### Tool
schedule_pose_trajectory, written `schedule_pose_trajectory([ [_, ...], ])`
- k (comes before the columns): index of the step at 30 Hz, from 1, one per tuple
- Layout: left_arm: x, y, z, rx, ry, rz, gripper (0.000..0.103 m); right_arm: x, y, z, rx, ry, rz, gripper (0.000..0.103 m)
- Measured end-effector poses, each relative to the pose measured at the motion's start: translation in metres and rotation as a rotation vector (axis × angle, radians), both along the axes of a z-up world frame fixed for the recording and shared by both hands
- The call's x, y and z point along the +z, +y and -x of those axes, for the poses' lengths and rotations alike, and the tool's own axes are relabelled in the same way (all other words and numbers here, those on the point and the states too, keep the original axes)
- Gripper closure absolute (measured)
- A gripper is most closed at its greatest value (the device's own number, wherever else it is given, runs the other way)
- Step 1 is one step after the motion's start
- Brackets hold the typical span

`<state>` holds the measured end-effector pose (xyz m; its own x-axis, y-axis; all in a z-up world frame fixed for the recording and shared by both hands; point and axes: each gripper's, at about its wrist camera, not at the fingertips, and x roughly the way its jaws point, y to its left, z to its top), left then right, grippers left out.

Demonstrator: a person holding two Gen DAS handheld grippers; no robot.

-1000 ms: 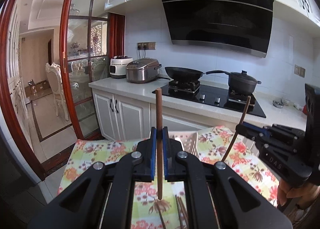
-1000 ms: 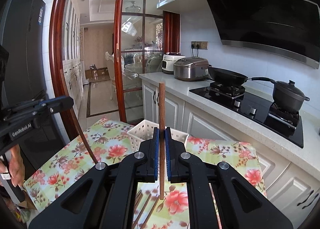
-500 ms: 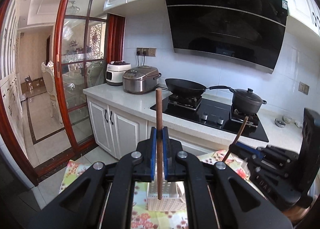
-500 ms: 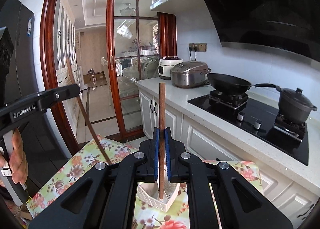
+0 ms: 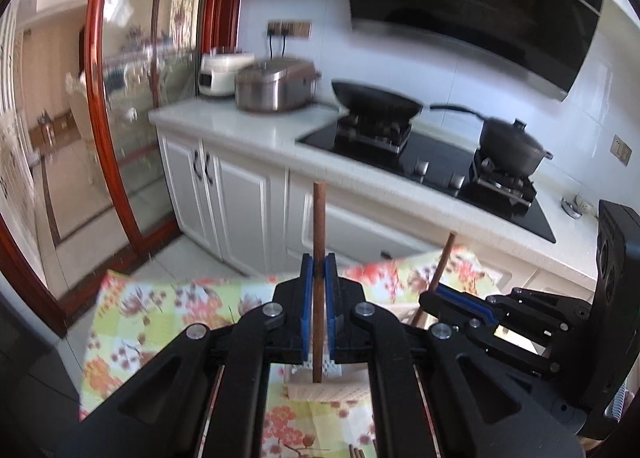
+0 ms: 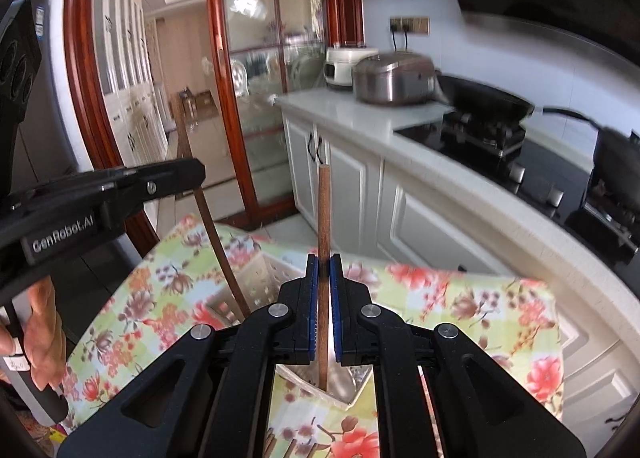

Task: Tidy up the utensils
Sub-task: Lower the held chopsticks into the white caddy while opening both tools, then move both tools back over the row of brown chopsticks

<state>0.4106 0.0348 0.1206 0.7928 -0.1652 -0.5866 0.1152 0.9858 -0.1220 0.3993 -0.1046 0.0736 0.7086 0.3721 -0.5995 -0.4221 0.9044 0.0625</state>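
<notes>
A: Two grippers, status?
B: Left gripper [image 5: 319, 270] clamps one upright chopstick [image 5: 319, 218]; right gripper [image 6: 324, 270] clamps another chopstick [image 6: 324, 210].
A: Location?
B: Both above the white basket [image 6: 260, 282] on the floral tablecloth [image 6: 460, 298].

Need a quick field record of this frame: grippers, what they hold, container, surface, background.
left gripper: shut on a brown chopstick, held upright
right gripper: shut on a second chopstick, held upright
container: white slotted basket on the table, below both chopstick tips
surface: floral tablecloth
more chopsticks: lying on the cloth at the bottom edge
background: counter with rice cooker, wok and lidded pot on the stove
blur: background smeared
</notes>
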Motion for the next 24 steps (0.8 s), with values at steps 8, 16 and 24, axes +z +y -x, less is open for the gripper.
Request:
schedule_pose_trajectory([
  [8,-0.034,0.020,-0.026,0.056,0.040,0.030,0.074,-0.028,0.003,-0.028,-0.020,0.046,-0.031,0.072],
  [16,-0.037,0.039,0.003,0.112,-0.008,0.036,0.045,-0.026,-0.017,-0.019,-0.041,0.014,-0.093,0.060],
  [24,-0.046,0.060,0.056,0.216,-0.039,0.018,0.018,-0.023,-0.045,0.027,-0.060,-0.017,-0.154,0.060],
])
